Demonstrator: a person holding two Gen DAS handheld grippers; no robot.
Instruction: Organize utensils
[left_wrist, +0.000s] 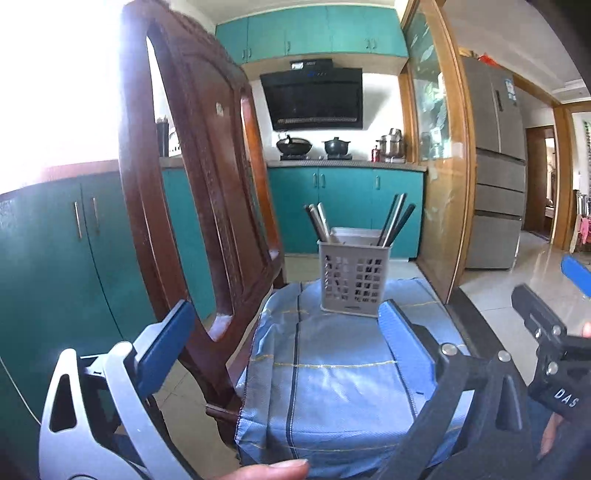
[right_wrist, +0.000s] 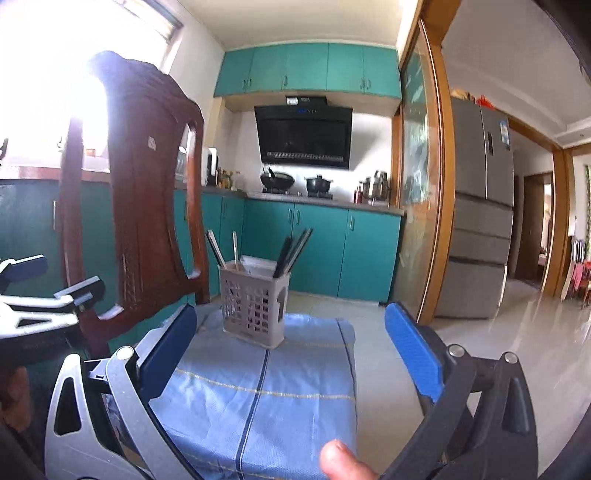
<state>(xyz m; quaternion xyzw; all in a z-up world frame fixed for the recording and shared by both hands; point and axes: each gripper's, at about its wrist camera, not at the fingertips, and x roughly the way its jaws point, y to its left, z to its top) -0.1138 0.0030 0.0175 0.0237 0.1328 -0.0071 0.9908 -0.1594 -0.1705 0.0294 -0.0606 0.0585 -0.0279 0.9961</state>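
- Your left gripper (left_wrist: 284, 325) has its jaws spread wide, with nothing between them. Blue pads (left_wrist: 168, 343) are clear of everything.
- Your right gripper (right_wrist: 291, 332) is the same: jaws fully apart, empty.
- The grey utensil holder (left_wrist: 352, 278) stands upright on the blue cloth (left_wrist: 332, 387), toward the cloth's far edge. It is ahead of both grippers, and neither touches it.
- Dark chopsticks (left_wrist: 397, 219) lean to the holder's right side. A second bunch of chopsticks (left_wrist: 317, 221), some lighter, leans to its left. All are inside the holder.
- Something flat and pale sits at the holder's back; I can't tell what it is.
- No loose utensils show on the cloth.
- The brown wooden chair (left_wrist: 199, 166) stands just left of the cloth, its backrest close to your left jaw.
- In the left wrist view, your right gripper shows at the right edge, level with the left one. In the right wrist view, your left gripper shows at the left edge.
- A fingertip (right_wrist: 340, 461) shows at the bottom edge of the right wrist view.
- Behind: teal cabinets (right_wrist: 321, 247), a stove with pots (right_wrist: 317, 182), and a fridge (right_wrist: 480, 206) to the right.
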